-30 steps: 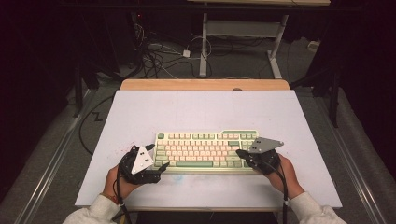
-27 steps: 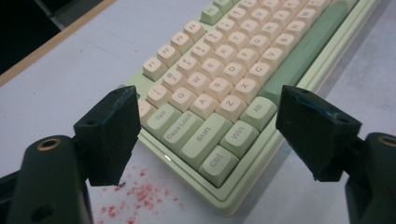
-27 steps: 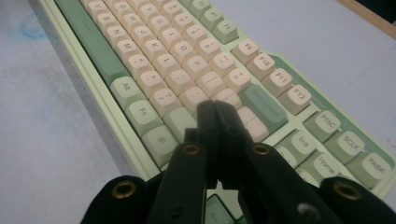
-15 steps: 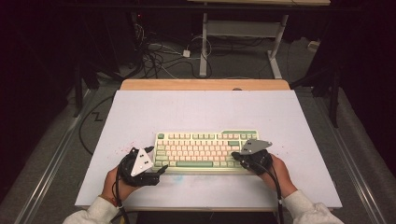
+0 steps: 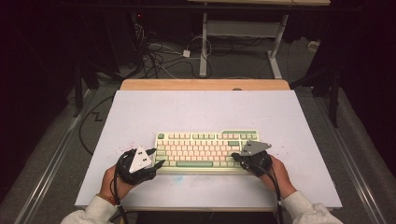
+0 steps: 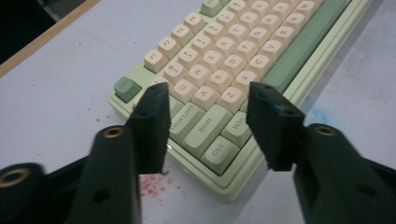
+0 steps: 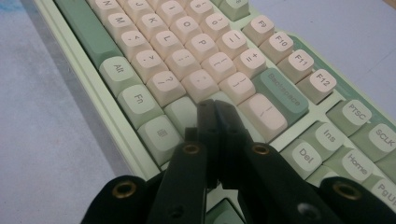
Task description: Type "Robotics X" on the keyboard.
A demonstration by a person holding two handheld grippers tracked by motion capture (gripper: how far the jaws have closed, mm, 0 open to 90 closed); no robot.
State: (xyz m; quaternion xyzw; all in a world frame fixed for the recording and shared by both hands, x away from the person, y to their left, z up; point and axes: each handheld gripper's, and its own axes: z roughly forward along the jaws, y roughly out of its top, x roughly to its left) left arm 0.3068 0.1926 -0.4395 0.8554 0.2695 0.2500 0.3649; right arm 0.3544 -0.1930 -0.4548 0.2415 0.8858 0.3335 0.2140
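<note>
A cream and green keyboard lies on the white mat. My left gripper is at its left end. In the left gripper view its jaws have just been closing and stand half apart over the Caps Lock, Shift and Ctrl keys, pressing on nothing. My right gripper is at the keyboard's right end, shut with nothing between its jaws. In the right gripper view its tips are low over the pale keys left of Backspace, above the keyboard.
The white mat covers a wooden table whose far edge shows. Red specks and a faint blue smudge mark the mat near the keyboard. Cables and desk legs lie on the floor beyond.
The right gripper has shifted slightly left over the keyboard's right end. The left gripper's jaws look closer together; that hand has stayed in place.
</note>
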